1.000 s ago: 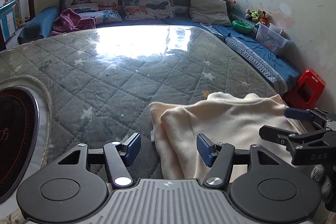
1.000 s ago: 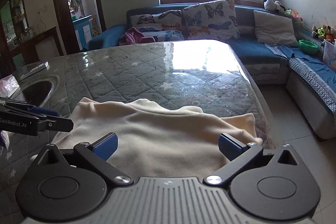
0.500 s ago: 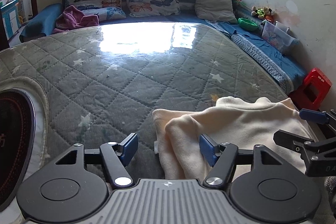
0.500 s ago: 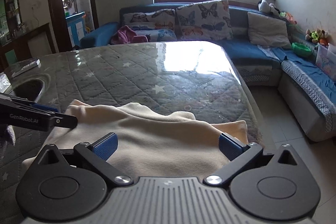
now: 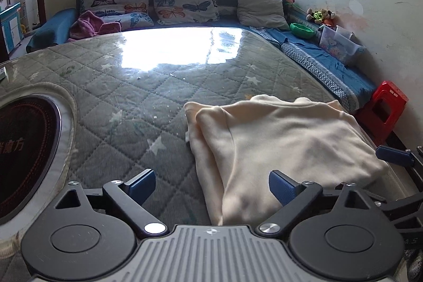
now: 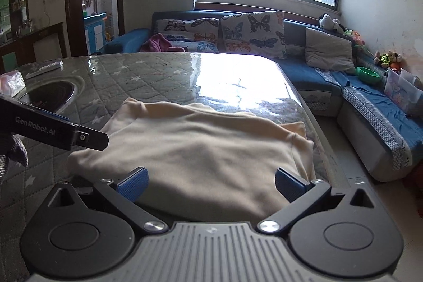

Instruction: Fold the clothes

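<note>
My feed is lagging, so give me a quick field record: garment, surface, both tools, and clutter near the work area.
garment: cream garment, folded, lying flat near the table edge
surface: quilted star-pattern table cover
left tool: jaws opening, pads clear of the cloth, over the garment's left edge
right tool: open wide, garment below, not pinched
clutter: round black cooktop at left; red stool beside the table

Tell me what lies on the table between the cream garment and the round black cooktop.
Nothing: in the left wrist view, only bare quilted table cover separates garment from cooktop.
</note>
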`<state>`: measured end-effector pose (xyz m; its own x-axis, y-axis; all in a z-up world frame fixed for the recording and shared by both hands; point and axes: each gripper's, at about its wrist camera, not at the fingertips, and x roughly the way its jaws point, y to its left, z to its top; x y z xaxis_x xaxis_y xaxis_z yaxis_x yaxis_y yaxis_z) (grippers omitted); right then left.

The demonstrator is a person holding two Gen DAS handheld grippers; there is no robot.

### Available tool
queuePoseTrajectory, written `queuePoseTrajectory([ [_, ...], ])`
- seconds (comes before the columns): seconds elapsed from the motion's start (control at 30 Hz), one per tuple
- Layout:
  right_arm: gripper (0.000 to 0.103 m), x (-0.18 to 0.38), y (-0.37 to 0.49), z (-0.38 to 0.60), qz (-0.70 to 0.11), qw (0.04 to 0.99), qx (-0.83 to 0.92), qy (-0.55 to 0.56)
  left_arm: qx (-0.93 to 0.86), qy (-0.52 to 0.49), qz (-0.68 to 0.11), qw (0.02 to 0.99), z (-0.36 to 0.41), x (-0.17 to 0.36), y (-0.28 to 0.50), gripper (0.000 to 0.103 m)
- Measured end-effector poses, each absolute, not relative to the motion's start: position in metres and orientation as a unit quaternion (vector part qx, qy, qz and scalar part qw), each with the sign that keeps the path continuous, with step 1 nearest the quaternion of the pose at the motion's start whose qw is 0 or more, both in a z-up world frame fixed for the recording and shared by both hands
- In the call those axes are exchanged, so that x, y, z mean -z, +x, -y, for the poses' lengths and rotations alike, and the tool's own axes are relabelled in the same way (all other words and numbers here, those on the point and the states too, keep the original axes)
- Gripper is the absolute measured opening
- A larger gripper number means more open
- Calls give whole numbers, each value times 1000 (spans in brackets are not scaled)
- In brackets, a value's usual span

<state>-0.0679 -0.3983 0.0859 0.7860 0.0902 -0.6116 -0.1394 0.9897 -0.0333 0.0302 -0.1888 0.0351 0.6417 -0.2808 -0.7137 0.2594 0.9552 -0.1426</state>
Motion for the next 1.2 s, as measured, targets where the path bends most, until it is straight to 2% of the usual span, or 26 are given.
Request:
queuePoseTrajectory([
  [0.17,103,-85,-83,396,-321,945,-51,-35,157,-6,-392,906,190,-35,10,103],
  [1.2,103,-82,-133,398,-308,951,-21,-26,165,23,-381,910,203,-37,-49,103],
])
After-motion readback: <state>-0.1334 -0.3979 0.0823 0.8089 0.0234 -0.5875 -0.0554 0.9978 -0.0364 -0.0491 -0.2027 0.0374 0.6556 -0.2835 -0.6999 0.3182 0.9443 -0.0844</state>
